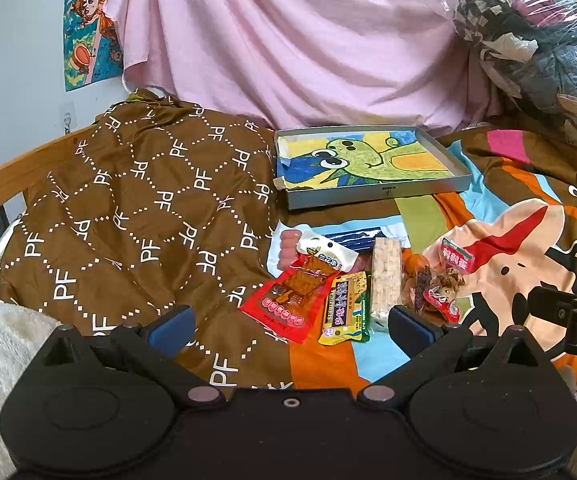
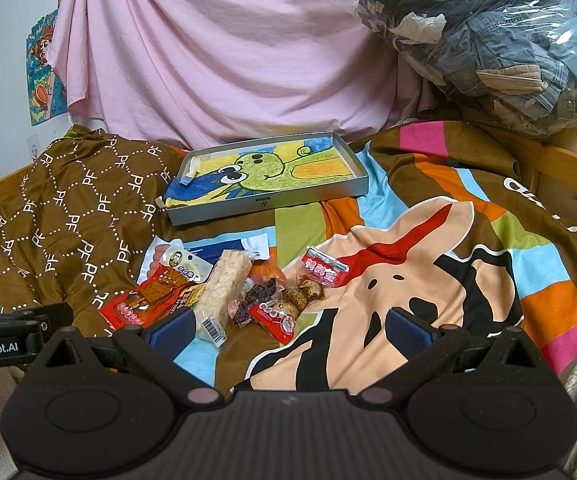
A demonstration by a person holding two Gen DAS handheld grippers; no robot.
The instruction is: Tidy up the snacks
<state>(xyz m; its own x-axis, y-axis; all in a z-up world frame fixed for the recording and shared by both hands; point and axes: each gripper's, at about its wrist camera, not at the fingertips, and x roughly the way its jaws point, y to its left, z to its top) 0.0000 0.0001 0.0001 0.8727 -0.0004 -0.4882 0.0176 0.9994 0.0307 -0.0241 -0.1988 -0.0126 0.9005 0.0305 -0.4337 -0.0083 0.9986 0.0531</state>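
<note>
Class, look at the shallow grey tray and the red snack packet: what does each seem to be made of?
Grey tray: looks like matte cardboard or thin metal, with straight, crisp walls and a dull even sheen; which one is unclear.
Red snack packet: glossy printed plastic film, judging by the shiny highlights, crinkled surface and flat sealed edge.

white wall [image 1: 16, 80]; pink drape [image 1: 288, 40]; wooden bed frame [image 1: 4, 184]; daylight

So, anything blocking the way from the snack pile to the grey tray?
Nothing visible: only bare blanket lies between the snack pile and the grey tray. Both claws, left and right, are open and empty.
</note>
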